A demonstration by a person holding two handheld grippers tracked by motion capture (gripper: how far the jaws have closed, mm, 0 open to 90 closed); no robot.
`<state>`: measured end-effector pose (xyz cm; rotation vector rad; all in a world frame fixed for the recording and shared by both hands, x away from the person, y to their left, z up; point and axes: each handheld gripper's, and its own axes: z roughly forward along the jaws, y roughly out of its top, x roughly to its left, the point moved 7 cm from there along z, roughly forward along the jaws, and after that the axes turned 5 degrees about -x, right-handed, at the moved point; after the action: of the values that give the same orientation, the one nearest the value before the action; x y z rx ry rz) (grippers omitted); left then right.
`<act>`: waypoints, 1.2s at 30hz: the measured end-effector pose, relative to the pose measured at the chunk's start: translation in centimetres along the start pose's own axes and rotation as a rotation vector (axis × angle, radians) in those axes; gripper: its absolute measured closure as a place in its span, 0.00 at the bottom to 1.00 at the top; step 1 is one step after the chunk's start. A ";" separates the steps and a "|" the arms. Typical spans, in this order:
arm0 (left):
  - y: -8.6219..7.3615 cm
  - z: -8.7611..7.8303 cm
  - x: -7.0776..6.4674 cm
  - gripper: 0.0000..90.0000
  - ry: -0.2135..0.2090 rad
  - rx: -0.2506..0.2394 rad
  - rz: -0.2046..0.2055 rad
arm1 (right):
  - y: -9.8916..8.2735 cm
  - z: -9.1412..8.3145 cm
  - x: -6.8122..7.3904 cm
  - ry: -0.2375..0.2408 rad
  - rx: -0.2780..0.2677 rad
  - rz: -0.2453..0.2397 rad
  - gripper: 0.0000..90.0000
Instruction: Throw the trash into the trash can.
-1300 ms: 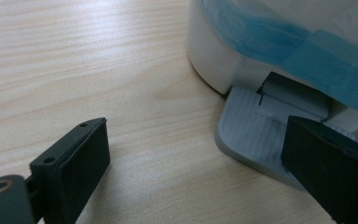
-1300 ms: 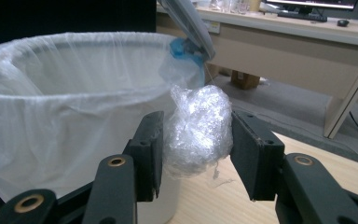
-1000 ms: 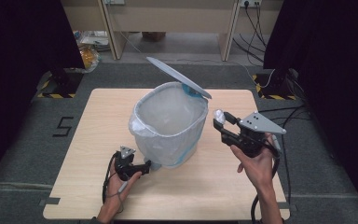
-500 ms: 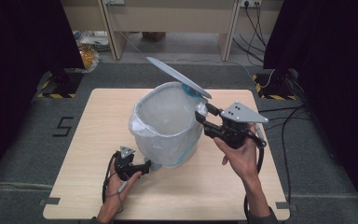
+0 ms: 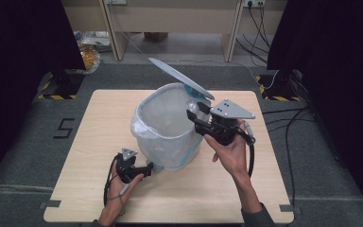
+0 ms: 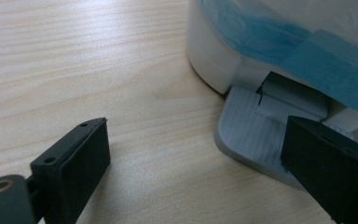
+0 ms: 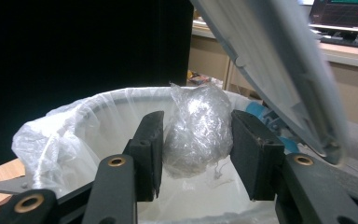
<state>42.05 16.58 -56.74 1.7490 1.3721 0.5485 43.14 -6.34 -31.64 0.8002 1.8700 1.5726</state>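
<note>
A white pedal bin [image 5: 165,142] with a clear liner [image 7: 74,126] stands mid-table, its grey lid [image 5: 179,78] tilted up. My right gripper [image 5: 194,112] is shut on a crumpled wad of clear plastic [image 7: 198,128] and holds it at the bin's right rim, under the raised lid [image 7: 270,60]. At the bin's foot, my left gripper [image 6: 200,177] stands open and low on the table. One of its jaws lies over the grey ribbed pedal [image 6: 251,135]; the other is apart on bare wood. In the high view the left gripper [image 5: 149,169] is at the bin's front left.
The light wooden table [image 5: 90,127] carries the bin. A blue band [image 6: 284,46] wraps the bin's base. Cables [image 5: 293,113] run over the grey floor to the right, and desk legs stand at the back.
The right gripper has carried the plastic wad leftward, from beside the bin to its right rim. The left gripper has stayed at the pedal.
</note>
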 end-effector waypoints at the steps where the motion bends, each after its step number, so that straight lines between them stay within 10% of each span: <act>1: 0.0 0.0 0.0 0.08 0.001 -0.001 0.002 | -0.1 0.2 0.0 0.000 0.000 -0.006 0.62; 19: 0.0 0.0 -0.1 0.08 0.004 -0.003 0.009 | -0.6 2.8 1.1 0.037 0.019 0.017 0.53; 36: 0.0 0.0 -0.1 0.08 0.000 -0.002 0.005 | -1.1 -0.7 -0.4 -0.005 0.012 0.009 0.47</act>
<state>42.02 16.53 -56.73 1.7511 1.3672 0.5529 42.81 -7.29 -32.61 0.8182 1.8771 1.5648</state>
